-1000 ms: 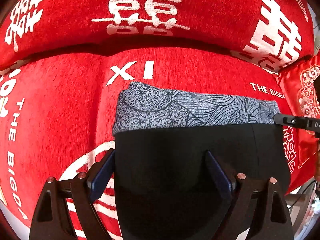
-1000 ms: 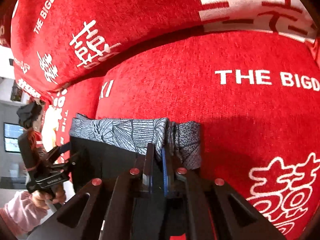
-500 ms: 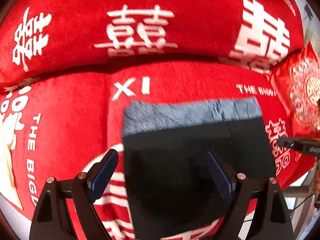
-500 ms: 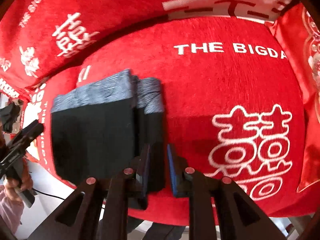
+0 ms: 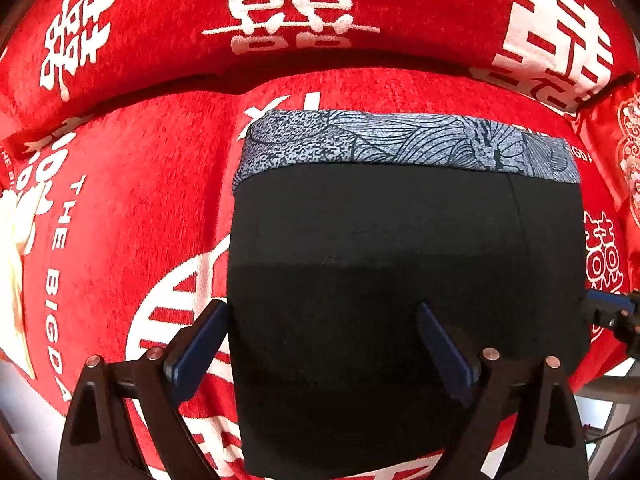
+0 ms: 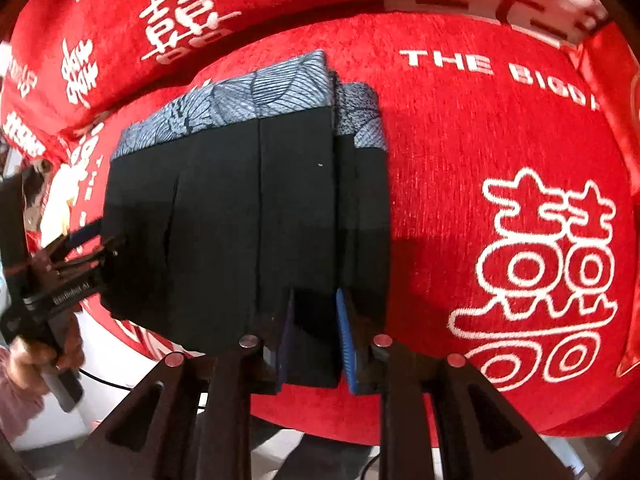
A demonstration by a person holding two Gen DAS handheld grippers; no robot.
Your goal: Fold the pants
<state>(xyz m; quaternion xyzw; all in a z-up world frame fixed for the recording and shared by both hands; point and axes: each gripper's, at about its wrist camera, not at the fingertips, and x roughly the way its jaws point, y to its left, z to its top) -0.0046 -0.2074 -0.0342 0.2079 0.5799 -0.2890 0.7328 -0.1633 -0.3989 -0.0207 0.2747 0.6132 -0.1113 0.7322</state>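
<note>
A: Left claw (image 5: 320, 344), left wrist view: fingers spread wide, one on each side of the folded pants' (image 5: 400, 260) left edge, gripping nothing. Pants lie folded on the red sofa seat (image 5: 140, 180), patterned waistband (image 5: 400, 144) at the far end.

B: Right wrist view: right claw (image 6: 314, 336) has its fingers nearly together around the near right edge of the pants (image 6: 240, 220); whether they pinch cloth, I cannot tell.

A: Risk?

B: My judgement: the near end overhangs the seat's front edge. If that claw drags while pulling away, the layers could shear apart or slip off.
</note>
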